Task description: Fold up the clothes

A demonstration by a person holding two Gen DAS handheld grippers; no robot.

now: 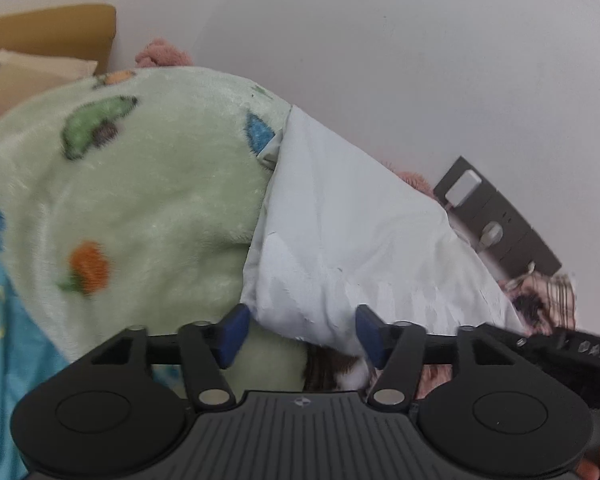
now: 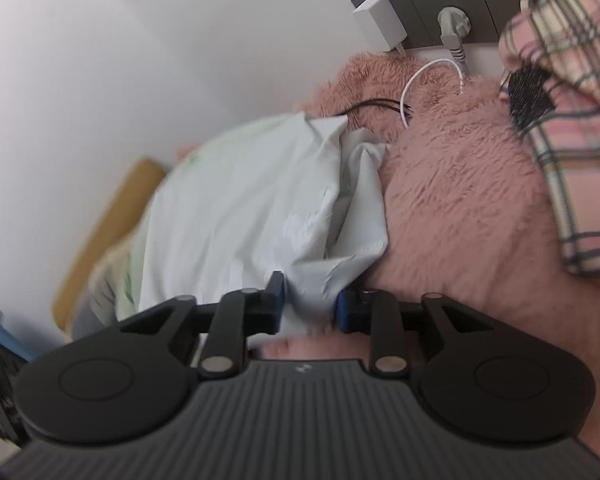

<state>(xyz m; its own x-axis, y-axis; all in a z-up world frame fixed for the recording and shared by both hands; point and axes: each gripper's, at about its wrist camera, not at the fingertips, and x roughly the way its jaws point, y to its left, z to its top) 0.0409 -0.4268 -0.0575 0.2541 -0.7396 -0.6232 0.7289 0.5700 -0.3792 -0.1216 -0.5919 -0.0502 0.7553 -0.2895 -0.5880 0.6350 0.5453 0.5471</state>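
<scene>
Currently the white cloth [image 1: 352,232] lies just ahead of both grippers, edge between spread left gripper [image 1: 302,334] jaws and half-spread right gripper [image 2: 310,304] jaws, unpinched; pads should be fully cleared before withdrawal.

Plain white wall [image 2: 148,60] behind, evenly lit, no shadows of note. Dark grey socket strip [image 2: 452,4] mounted on wall; white adapter [image 2: 380,26] and grey plug [image 2: 454,24] inserted, white cable looping down. Mustard-yellow panel [image 1: 56,32], blurred, against wall; kind unclear.
</scene>
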